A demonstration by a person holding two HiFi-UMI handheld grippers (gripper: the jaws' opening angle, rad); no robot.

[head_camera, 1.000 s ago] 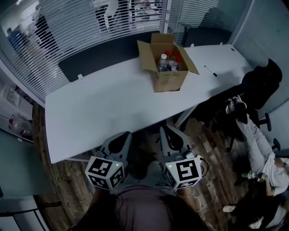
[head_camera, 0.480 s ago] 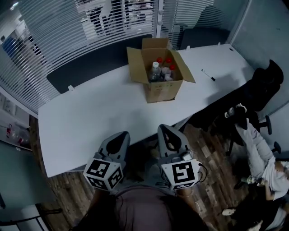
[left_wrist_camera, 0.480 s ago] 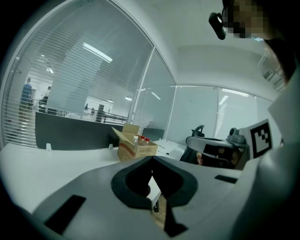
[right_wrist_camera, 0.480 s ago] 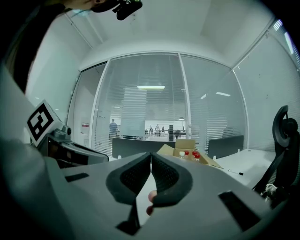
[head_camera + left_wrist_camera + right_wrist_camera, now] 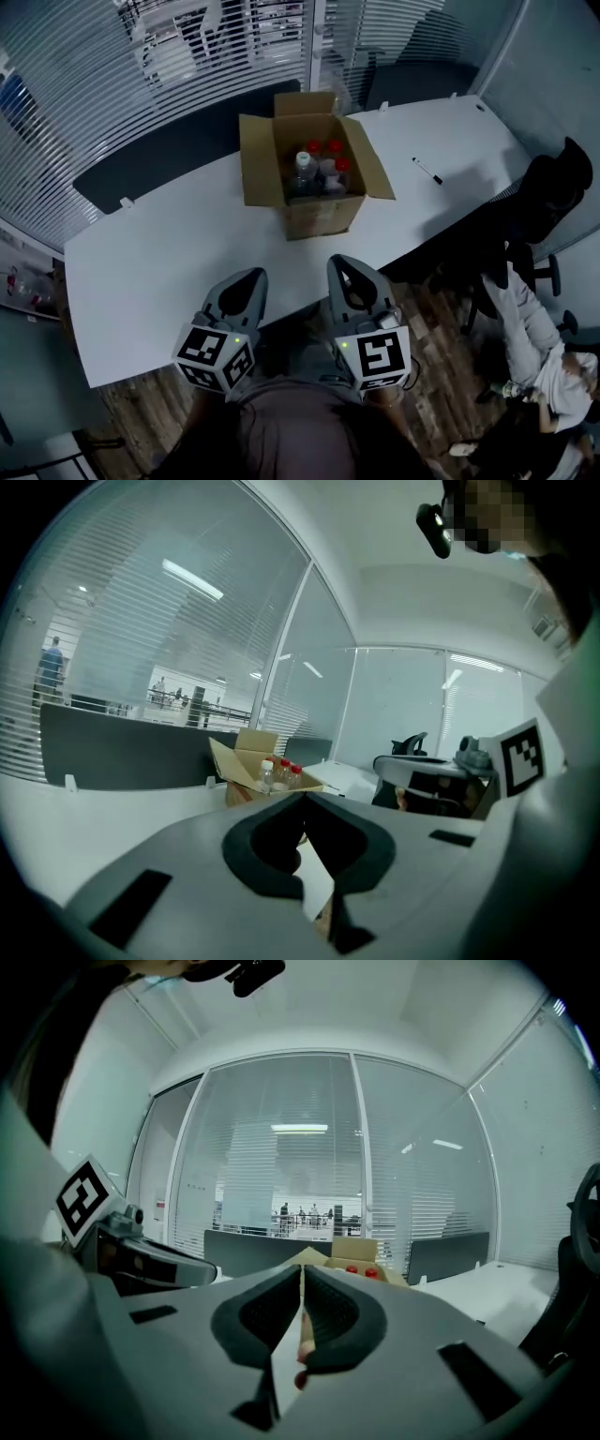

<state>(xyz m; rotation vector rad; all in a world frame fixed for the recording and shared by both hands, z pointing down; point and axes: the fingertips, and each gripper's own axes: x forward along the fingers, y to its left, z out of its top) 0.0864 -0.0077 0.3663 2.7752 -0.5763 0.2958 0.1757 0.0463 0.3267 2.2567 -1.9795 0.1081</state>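
Standing mid-table in the head view, an open brown cardboard box (image 5: 319, 214) of red-capped plastic bottles (image 5: 321, 169) is seen beyond the left gripper (image 5: 251, 277) and right gripper (image 5: 341, 265). In both gripper views, the jaws are pressed together, empty. The bottles are judged light and slippery, best gripped at the neck. The box is nearer than before.

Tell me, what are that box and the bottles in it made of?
The cardboard box: brown matt cardboard by the look, with creased folded-out flaps. The bottles: probably clear plastic, see-through bodies with red or white caps; glass cannot be ruled out.
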